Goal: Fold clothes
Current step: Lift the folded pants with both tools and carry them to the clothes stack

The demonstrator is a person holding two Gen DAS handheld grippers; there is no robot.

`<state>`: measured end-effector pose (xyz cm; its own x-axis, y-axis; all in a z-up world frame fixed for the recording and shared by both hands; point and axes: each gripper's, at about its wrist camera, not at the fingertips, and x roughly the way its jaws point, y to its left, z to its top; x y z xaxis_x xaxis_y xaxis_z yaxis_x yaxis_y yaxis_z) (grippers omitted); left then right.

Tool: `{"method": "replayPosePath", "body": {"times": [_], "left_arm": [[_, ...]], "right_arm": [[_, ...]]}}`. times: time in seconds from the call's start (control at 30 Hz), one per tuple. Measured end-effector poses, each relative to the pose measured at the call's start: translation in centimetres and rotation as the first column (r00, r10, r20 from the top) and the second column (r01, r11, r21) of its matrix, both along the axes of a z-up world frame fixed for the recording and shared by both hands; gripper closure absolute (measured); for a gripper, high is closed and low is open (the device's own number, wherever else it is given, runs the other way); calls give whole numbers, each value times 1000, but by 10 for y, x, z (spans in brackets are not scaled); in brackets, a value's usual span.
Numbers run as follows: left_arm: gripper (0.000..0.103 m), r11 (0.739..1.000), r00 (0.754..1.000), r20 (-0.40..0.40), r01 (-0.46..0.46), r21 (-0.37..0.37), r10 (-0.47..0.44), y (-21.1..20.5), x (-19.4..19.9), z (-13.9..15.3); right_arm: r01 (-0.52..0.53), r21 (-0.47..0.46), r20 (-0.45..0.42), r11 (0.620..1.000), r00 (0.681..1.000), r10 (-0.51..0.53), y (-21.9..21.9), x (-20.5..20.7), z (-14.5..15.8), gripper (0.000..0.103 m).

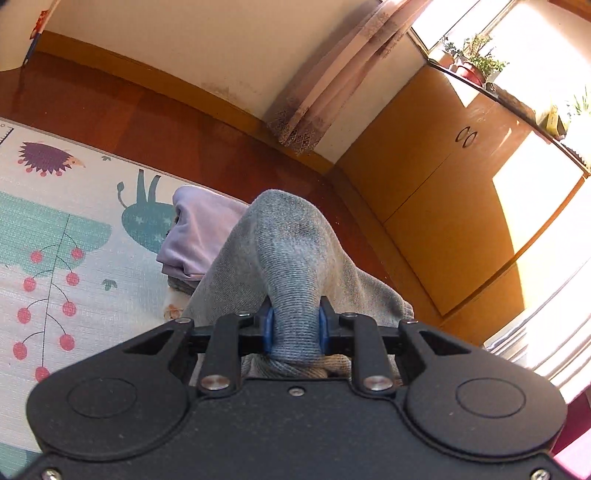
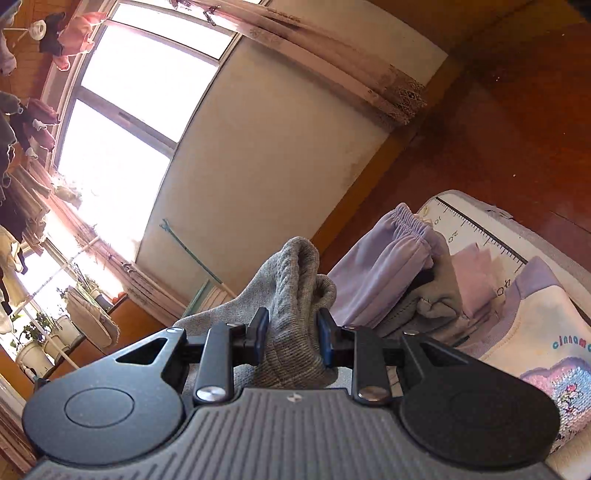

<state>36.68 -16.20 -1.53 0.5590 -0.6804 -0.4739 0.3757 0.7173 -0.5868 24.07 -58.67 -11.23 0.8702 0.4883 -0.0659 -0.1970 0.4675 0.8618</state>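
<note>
Both grippers' jaws clamp bunched grey garment (image 1: 291, 258) between them.

I read this as a lived-in home room. Red-brown wood floor (image 1: 110, 107) with a child's cartoon play mat (image 1: 55, 236) on it. Patterned curtain (image 1: 332, 85) hangs by a sunlit window (image 2: 122, 122); potted plants (image 1: 476, 62) line the sill above orange wooden cabinets (image 1: 443, 177). Laundry (image 2: 70, 33) hangs drying far left overhead.
</note>
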Motion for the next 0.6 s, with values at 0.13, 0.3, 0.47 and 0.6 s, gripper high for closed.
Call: {"method": "replayPosePath", "body": {"times": [0.13, 0.3, 0.47, 0.6], "left_arm": [[83, 993, 995, 2, 100, 56, -101, -53, -6, 16], [83, 973, 970, 70, 231, 18, -232, -115, 13, 55], [83, 972, 979, 75, 200, -127, -191, -107, 80, 67], [82, 987, 994, -71, 72, -145, -83, -69, 140, 10]], "right_arm": [[97, 118, -3, 988, 995, -98, -25, -31, -23, 74], [216, 145, 93, 966, 969, -230, -72, -22, 14, 74], [192, 47, 170, 980, 965, -198, -87, 64, 78, 74], [100, -120, -4, 988, 995, -101, -56, 161, 76, 74]]}}
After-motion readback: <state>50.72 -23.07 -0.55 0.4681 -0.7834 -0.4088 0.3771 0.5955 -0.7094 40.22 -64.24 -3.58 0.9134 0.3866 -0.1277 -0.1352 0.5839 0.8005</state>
